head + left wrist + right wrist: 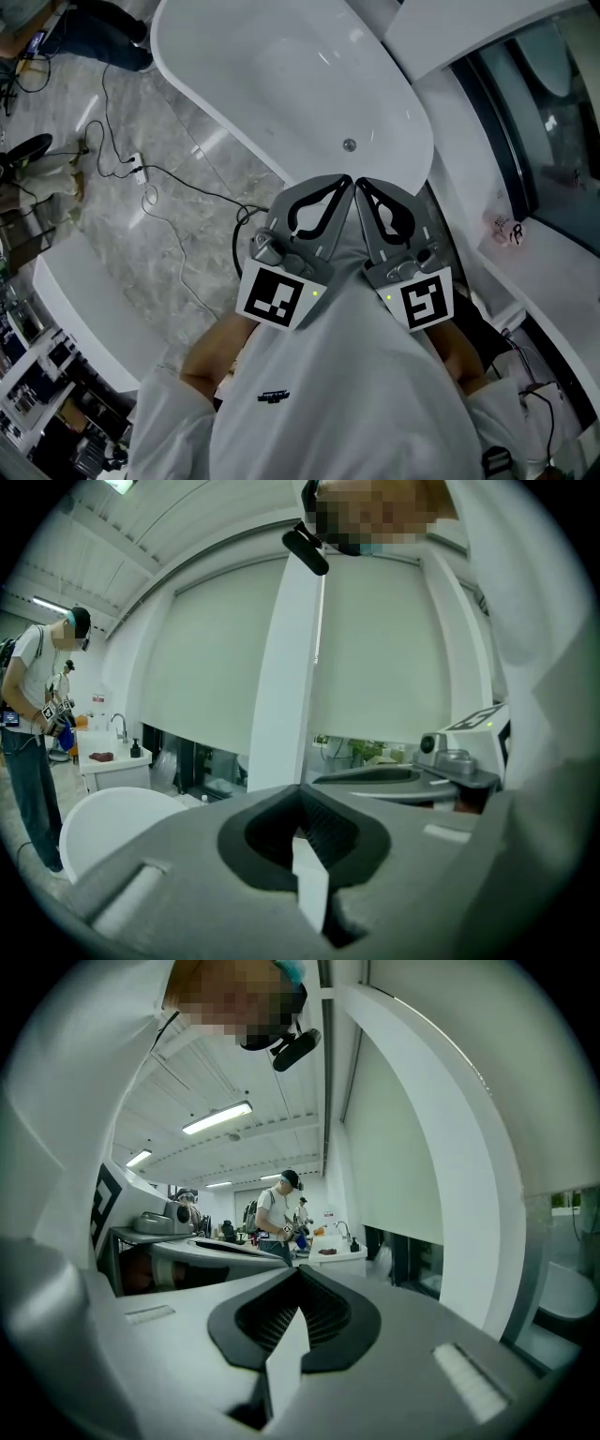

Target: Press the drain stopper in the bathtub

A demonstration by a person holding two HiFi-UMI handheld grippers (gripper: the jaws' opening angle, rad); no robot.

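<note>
The white bathtub [281, 66] lies ahead of me on the marble floor, and its small round metal drain stopper [349, 144] sits on the tub bottom near the near end. Both grippers are held against the person's chest, side by side, tips pointing at the tub's near rim. My left gripper [347, 180] is shut with nothing in it. My right gripper [362, 183] is likewise shut and empty, and its tips almost touch the left's. Both stay short of the stopper. The left gripper view shows shut jaws [301, 789] and a tub rim [103, 817]. The right gripper view shows shut jaws [298, 1272].
A cable and power strip [141, 173] trail across the floor left of the tub. A glass partition [525, 122] and white ledge run along the right. Another white tub edge [84, 300] lies at lower left. Other people [37, 752] [277, 1211] stand farther off.
</note>
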